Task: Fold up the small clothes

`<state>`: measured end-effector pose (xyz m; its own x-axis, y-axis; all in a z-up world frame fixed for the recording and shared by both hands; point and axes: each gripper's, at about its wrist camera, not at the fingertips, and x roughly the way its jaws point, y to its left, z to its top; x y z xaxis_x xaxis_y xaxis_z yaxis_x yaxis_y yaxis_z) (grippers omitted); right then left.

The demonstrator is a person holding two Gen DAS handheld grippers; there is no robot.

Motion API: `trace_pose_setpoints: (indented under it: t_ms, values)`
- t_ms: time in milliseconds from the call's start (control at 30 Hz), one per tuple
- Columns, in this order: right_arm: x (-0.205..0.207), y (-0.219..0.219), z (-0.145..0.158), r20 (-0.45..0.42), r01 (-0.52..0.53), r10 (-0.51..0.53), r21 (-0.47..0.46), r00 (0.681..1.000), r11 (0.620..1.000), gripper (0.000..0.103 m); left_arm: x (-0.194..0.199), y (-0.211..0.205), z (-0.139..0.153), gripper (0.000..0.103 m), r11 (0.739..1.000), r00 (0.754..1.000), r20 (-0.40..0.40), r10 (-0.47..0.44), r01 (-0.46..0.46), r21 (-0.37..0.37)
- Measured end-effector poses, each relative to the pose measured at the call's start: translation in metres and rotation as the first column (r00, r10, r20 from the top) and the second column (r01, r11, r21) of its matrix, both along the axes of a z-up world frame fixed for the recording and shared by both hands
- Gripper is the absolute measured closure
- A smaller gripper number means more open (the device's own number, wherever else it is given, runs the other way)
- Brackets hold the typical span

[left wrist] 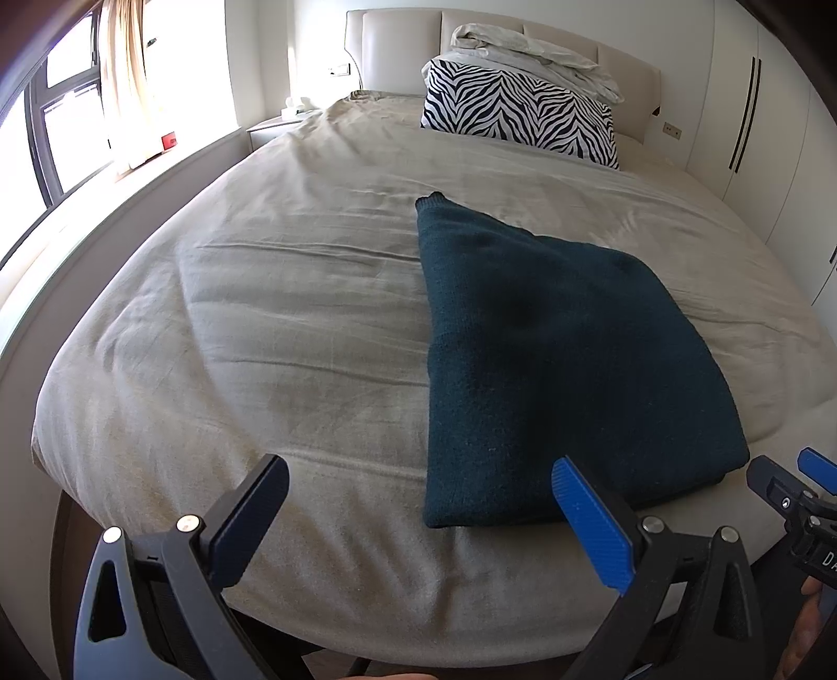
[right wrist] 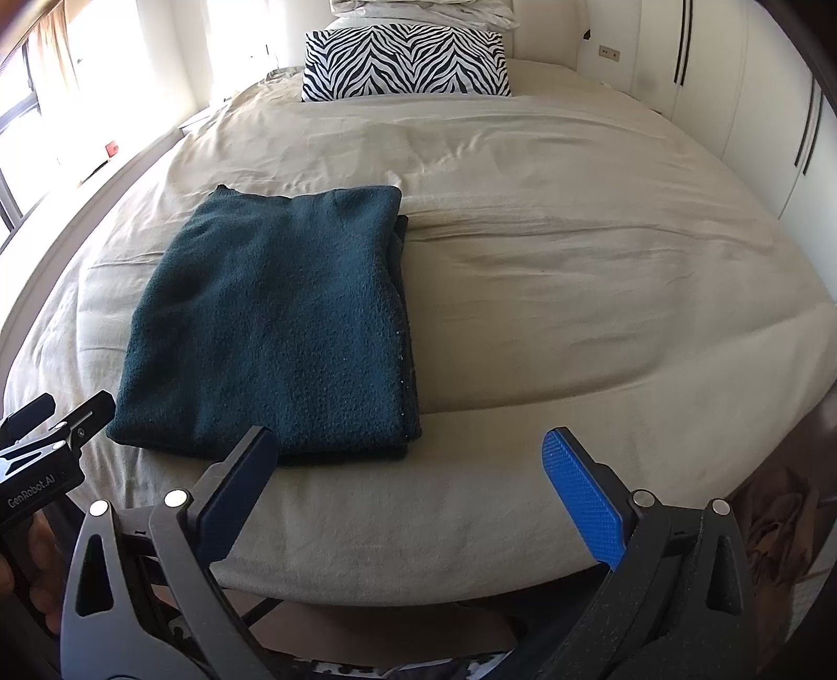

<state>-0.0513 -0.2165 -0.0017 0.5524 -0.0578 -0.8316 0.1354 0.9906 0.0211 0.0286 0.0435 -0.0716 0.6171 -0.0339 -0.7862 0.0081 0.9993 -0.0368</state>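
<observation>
Dark teal knit garment point(left wrist: 549, 355) is folded into a flat stack on the beige bed cover point(left wrist: 261, 324), near the foot edge; doubled layers show along its side at 3 o'clock in the right wrist view point(right wrist: 272, 319). Left gripper point(left wrist: 418, 523) has its jaws spread wide, empty, hovering at the foot edge with the garment's near corner at about 1 o'clock, not touching. Right gripper point(right wrist: 413, 497) is also spread wide, nothing between the fingers, garment at 10–11 o'clock from it, its near edge just behind the left finger's tip; contact can't be judged. Each gripper shows in the other's view: right one at 3–4 o'clock in the left view, left one at 8–9 o'clock in the right view. Zebra-print pillow point(right wrist: 403, 63) sits at 12 o'clock by the headboard point(left wrist: 397, 47), crumpled white bedding point(left wrist: 528, 55) on top. Window point(left wrist: 63, 131) at 10 o'clock, wardrobe doors point(right wrist: 732, 94) at 2 o'clock.
</observation>
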Motion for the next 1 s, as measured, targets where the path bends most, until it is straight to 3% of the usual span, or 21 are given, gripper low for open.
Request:
trace_pose_setpoints:
  t_ms: [1000]
  values:
    - [-0.0025, 0.0000, -0.0069, -0.006, 0.003, -0.003, 0.002, 1.000, 1.000, 0.000, -0.0006, 0.0004, -0.0029, 0.000, 1.000, 1.000, -0.003, -0.001, 0.001, -0.001]
